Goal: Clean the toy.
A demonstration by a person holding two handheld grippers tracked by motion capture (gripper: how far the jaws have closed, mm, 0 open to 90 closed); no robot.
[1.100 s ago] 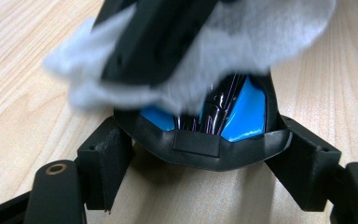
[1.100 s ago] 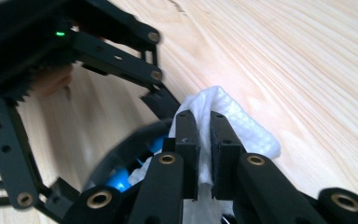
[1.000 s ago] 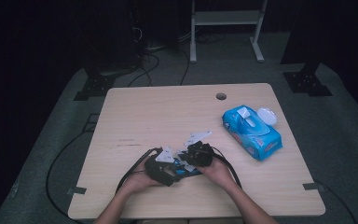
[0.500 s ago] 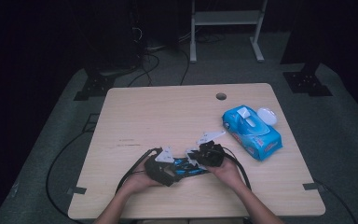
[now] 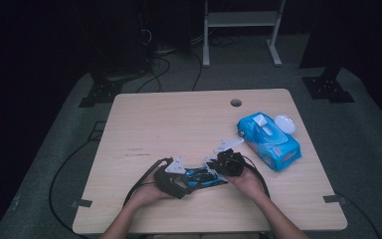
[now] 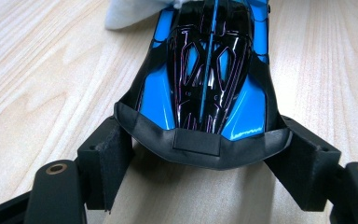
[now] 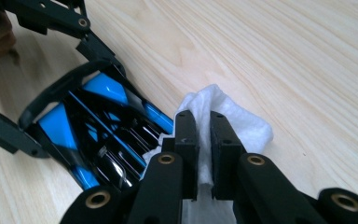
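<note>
Pale wood table (image 5: 179, 119), high view: blue-black toy car (image 5: 203, 177) near front edge, between left gripper (image 5: 175, 180) and right gripper (image 5: 227, 163); blue wipes pack (image 5: 268, 140) at right. Left gripper view: jaws clamp car's end (image 6: 204, 70). Right gripper view: jaws pinch white wipe (image 7: 223, 112) against car (image 7: 93, 130).

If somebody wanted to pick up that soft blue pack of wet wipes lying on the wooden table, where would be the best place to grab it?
Probably across the narrow width of the soft blue wipes pack, at its middle, coming from above. It lies flat on the wooden table with both long sides free, and its white lid stands open at the far end, so avoid that end.
</note>
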